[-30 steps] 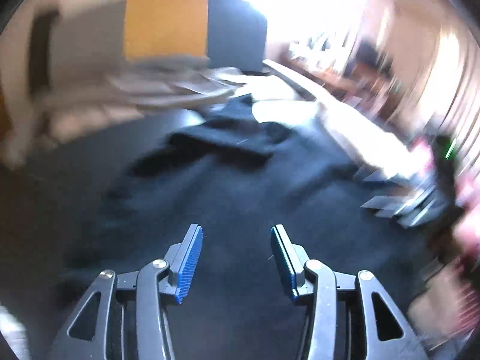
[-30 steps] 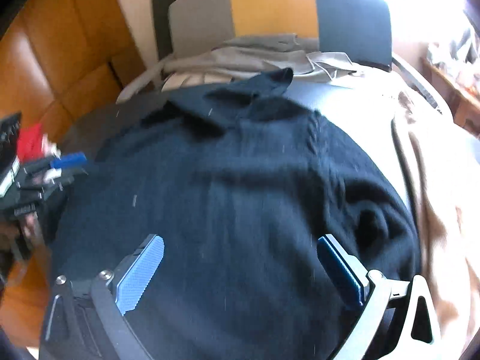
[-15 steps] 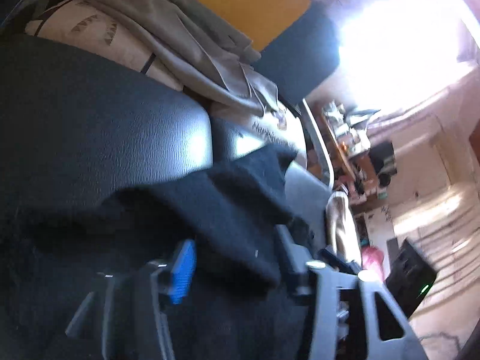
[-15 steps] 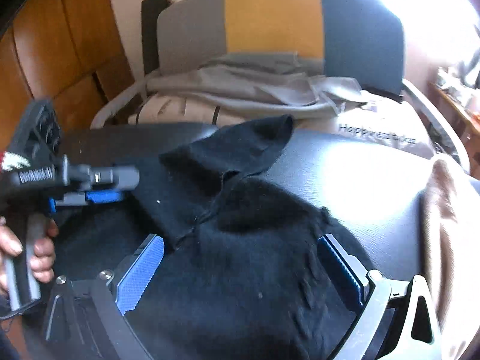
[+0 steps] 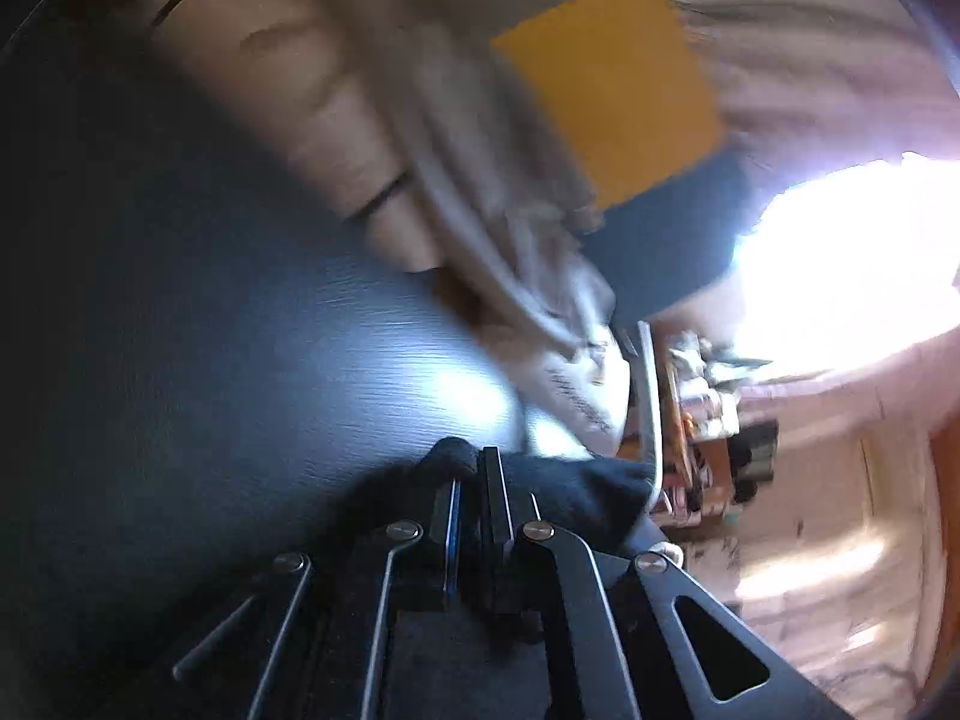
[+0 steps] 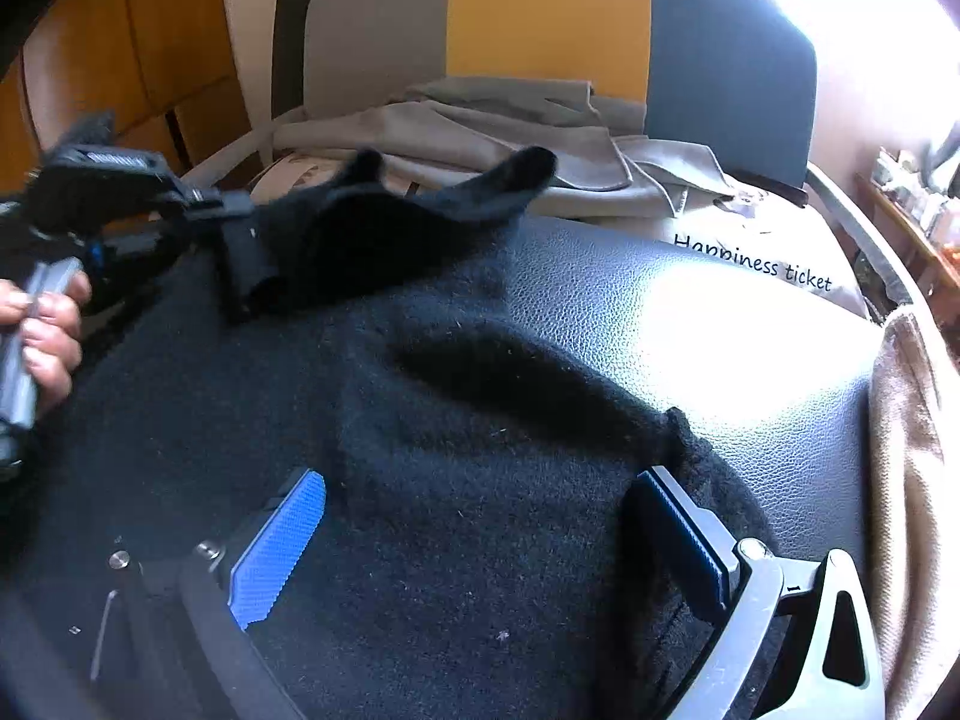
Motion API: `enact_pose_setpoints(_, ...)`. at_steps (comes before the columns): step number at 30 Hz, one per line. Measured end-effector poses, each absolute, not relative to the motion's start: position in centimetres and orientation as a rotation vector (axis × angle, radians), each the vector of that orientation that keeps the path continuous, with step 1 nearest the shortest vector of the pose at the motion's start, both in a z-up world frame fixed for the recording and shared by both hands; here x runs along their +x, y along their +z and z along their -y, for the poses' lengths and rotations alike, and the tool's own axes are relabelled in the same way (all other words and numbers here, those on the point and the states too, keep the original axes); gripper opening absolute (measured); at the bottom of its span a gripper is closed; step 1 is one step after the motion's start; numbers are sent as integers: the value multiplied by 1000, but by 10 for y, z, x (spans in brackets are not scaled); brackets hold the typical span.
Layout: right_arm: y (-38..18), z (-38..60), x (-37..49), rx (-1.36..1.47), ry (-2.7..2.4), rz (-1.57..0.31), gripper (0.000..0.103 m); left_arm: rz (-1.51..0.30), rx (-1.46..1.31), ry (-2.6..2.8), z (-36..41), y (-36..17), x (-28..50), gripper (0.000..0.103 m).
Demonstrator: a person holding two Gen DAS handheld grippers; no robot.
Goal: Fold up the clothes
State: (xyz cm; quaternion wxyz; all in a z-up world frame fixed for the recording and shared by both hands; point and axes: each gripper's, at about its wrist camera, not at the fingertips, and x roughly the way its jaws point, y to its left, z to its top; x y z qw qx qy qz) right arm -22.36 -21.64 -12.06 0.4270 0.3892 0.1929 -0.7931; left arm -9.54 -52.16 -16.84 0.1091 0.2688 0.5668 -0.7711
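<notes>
A black knit sweater (image 6: 456, 480) lies spread on a dark leather surface (image 6: 750, 336). My left gripper (image 5: 474, 474) is shut on a fold of the black sweater (image 5: 576, 492) and holds it off the surface. In the right wrist view the left gripper (image 6: 240, 252) is at the far left, with the sweater's sleeve (image 6: 480, 198) lifted and draped from it. My right gripper (image 6: 486, 516) is open, its blue pads (image 6: 276, 546) just above the sweater's body.
A chair with a grey, yellow and dark blue back (image 6: 546, 18) stands behind, piled with grey clothes (image 6: 492, 132). A white bag printed "Happiness ticket" (image 6: 756, 264) lies beside them. A beige cloth (image 6: 906, 450) hangs at the right edge. Wooden panels (image 6: 120, 60) are at the left.
My left gripper has closed on the sweater's sleeve and lifted it up and back. My right gripper has stayed open and moved slightly forward over the sweater.
</notes>
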Motion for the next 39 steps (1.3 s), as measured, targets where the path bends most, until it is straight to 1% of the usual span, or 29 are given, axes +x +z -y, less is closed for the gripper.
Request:
enact_pose_setpoints(1,-121,216,-224,972,-1983,-481,103,-1669,769,-2270,523,-166,-91,11)
enact_pose_setpoints(2,-121,216,-224,972,-1984,-480,103,-1670,748,-2272,525,-164,-87,21)
enact_pose_setpoints(3,-121,216,-224,971,-1986,-478,103,-1672,726,-2274,527,-162,-83,23)
enact_pose_setpoints(5,-122,216,-225,971,-1989,-476,103,-1675,684,-2277,530,-158,-75,23)
enact_pose_setpoints(8,-122,216,-226,972,-1995,-475,103,-1548,667,-2375,514,-139,-57,28)
enact_pose_setpoints(10,-122,216,-227,974,-1999,-475,103,-1397,717,-2427,496,-130,-48,29)
enact_pose_setpoints(12,-122,217,-228,975,-2003,-474,103,-1211,812,-2520,474,-124,-52,29)
enact_pose_setpoints(14,-122,217,-228,977,-2008,-474,103,-1055,917,-2545,459,-130,-66,30)
enact_pose_setpoints(16,-123,217,-229,979,-2012,-474,103,-898,1018,-2556,446,-136,-81,30)
enact_pose_setpoints(17,-123,217,-230,979,-2015,-474,103,-883,1010,-2568,446,-140,-86,30)
enact_pose_setpoints(18,-123,218,-230,980,-2017,-474,103,-874,994,-2580,447,-145,-92,29)
enact_pose_setpoints(19,-123,218,-230,981,-2019,-474,103,-904,981,-2574,452,-148,-94,29)
enact_pose_setpoints(20,-123,218,-231,982,-2021,-474,103,-938,968,-2565,459,-149,-96,26)
enact_pose_setpoints(21,-123,218,-231,983,-2024,-473,103,-972,955,-2556,465,-151,-99,18)
enact_pose_setpoints(22,-123,218,-235,988,-2038,-465,103,-992,950,-2553,471,-152,-99,16)
enact_pose_setpoints(24,-124,218,-238,994,-2062,-457,103,-990,956,-2555,476,-153,-107,14)
enact_pose_setpoints(26,-124,218,-240,996,-2080,-455,103,-934,981,-2548,474,-150,-114,13)
enact_pose_setpoints(28,-124,217,-242,999,-2084,-447,103,-878,1030,-2542,470,-142,-117,17)
enact_pose_setpoints(29,-124,216,-243,1000,-2088,-444,103,-927,1017,-2548,471,-132,-105,28)
enact_pose_setpoints(30,-124,216,-244,1001,-2092,-440,103,-984,999,-2554,473,-122,-93,30)
enact_pose_setpoints(31,-124,215,-244,1002,-2097,-436,103,-1041,979,-2559,475,-112,-80,30)
enact_pose_setpoints(33,-124,213,-246,1005,-2106,-429,103,-1133,839,-2614,481,-80,-27,33)
enact_pose_setpoints(36,-123,212,-247,1004,-2117,-427,103,-1072,715,-2591,483,-46,79,40)
enact_pose_setpoints(39,-123,212,-247,1002,-2121,-434,103,-992,737,-2480,470,-39,184,42)
